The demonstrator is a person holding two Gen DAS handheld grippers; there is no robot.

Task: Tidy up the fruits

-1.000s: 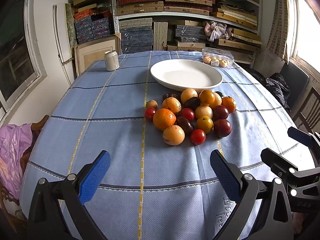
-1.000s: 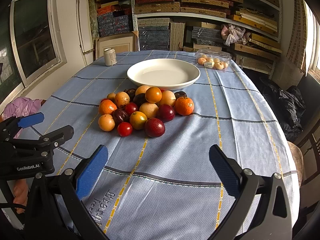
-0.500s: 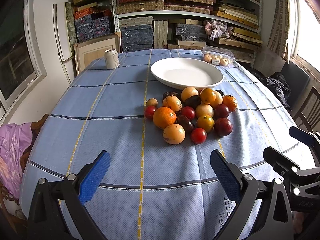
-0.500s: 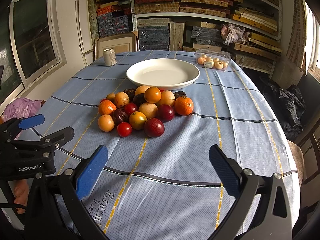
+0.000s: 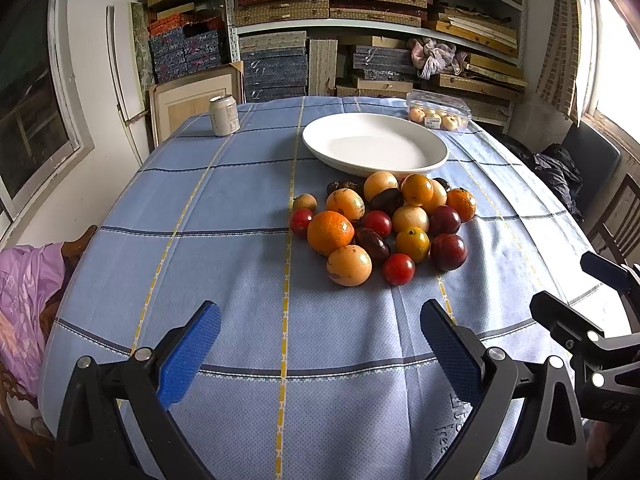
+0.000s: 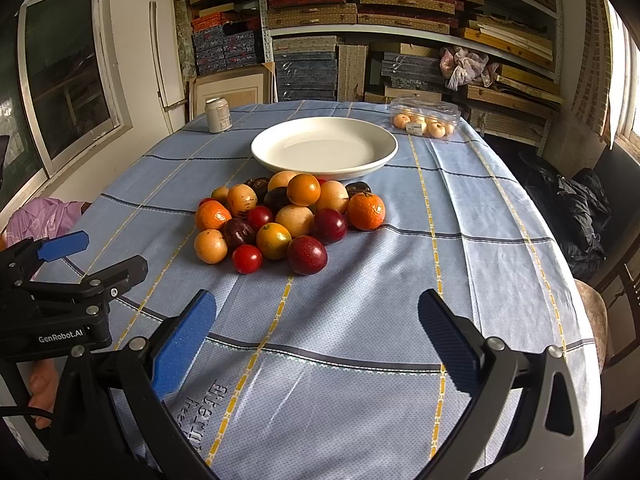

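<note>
A pile of several fruits [image 5: 384, 224] [image 6: 288, 220], oranges, red tomatoes and dark plums, lies on the blue tablecloth just in front of a white plate [image 5: 374, 146] [image 6: 324, 148] with nothing on it. My left gripper [image 5: 320, 344] hovers open over the cloth, short of the pile, with nothing between its blue pads. My right gripper [image 6: 316, 336] is open too, nearer the table's front edge. Each gripper shows at the side of the other's view: right gripper [image 5: 588, 312], left gripper [image 6: 76, 264].
A drink can [image 5: 224, 115] stands at the far left of the table. A clear box of small fruits [image 5: 438, 112] sits at the far right. Shelves of stacked boxes [image 5: 320, 20] fill the back wall. A chair with dark clothing [image 6: 576, 208] stands right.
Both grippers have drifted slightly, so the fruit pile sits a little lower in the left view. Nothing was taken hold of; both stay open.
</note>
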